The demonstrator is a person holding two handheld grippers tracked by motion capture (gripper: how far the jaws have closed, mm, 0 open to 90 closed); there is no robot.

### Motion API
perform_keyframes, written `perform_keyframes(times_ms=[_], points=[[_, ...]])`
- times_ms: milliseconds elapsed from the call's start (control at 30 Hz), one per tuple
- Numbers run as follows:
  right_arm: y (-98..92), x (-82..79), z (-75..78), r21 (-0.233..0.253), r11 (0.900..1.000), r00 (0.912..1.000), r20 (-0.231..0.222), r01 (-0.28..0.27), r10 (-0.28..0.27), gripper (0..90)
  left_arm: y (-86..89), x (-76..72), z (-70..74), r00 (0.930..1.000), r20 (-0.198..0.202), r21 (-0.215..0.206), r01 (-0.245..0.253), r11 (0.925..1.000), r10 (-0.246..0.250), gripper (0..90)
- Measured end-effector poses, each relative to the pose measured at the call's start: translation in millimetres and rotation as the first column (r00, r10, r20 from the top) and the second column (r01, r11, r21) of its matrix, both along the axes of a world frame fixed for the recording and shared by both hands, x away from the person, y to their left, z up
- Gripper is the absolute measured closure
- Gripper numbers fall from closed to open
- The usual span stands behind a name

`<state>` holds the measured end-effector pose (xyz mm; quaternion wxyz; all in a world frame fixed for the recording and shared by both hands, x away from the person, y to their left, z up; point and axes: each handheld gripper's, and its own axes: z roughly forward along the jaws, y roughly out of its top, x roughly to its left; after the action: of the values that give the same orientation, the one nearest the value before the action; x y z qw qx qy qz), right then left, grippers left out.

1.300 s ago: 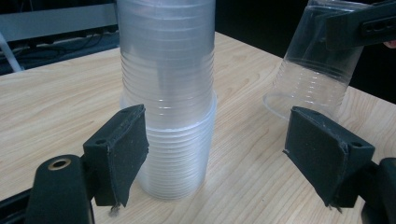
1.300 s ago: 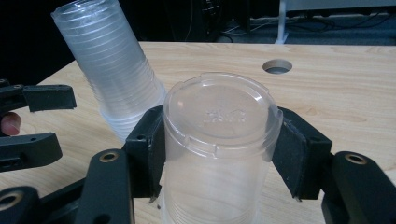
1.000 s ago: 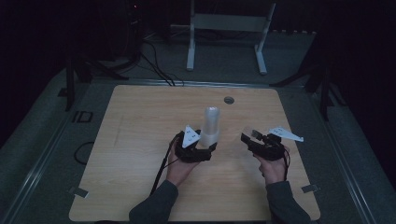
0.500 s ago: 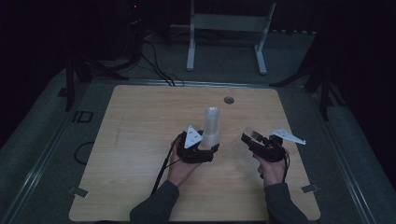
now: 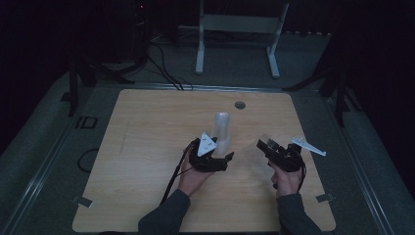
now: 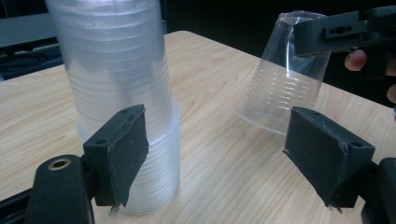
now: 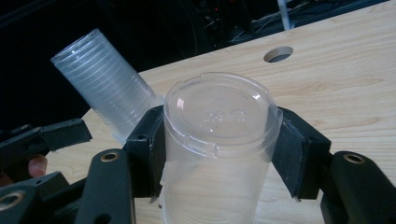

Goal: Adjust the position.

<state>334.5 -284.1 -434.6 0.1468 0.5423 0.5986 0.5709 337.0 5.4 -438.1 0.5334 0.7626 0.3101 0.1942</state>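
Note:
A tall stack of clear plastic cups [image 5: 221, 128] stands upside down near the middle of the wooden table [image 5: 147, 137]. My left gripper [image 5: 220, 152] is at the stack's base. In the left gripper view the stack [image 6: 121, 88] rises just beyond the left pad [image 6: 123, 154], and the jaws stand wide apart, open [image 6: 224, 149]. To the right, my right gripper [image 5: 266, 145] is shut on a single clear cup [image 7: 219, 126], pinched at both sides with its bottom towards the camera. That cup [image 6: 285, 88] hangs tilted just above the table.
A round hole [image 5: 240, 105] lies in the table behind the stack. A white metal stand [image 5: 240, 24] and cables [image 5: 166, 73] sit on the dark floor beyond the far edge. Bare wood stretches to the left of the grippers.

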Motion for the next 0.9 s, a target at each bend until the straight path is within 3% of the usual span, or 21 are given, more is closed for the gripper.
perform_keyframes(times_ms=[100,700,800,900], points=[[-2.7,-0.2,-1.2,0.042,0.999,1.0,-0.008,0.001,0.0,41.1,-3.0,0.2,0.2,1.0,0.001,0.004,0.005,1.0,-0.005,20.8],[-5.2,-1.9,-1.8,0.101,0.995,0.9999,-0.005,-0.009,0.01,41.1,-22.8,1.7,0.1,0.999,-0.006,0.02,0.045,0.9988,-0.045,20.7],[-6.7,-1.7,-2.4,0.136,0.991,0.9998,-0.01,-0.016,0.018,41.1,-25.3,2.0,0.6,0.9988,-0.005,0.021,0.049,0.9985,-0.049,20.8],[-7.2,-1.4,-2.7,0.142,0.99,0.9998,-0.009,-0.015,0.017,41.1,-27.3,2.8,1.5,0.9986,-0.005,0.021,0.053,0.9984,-0.053,21.5]])
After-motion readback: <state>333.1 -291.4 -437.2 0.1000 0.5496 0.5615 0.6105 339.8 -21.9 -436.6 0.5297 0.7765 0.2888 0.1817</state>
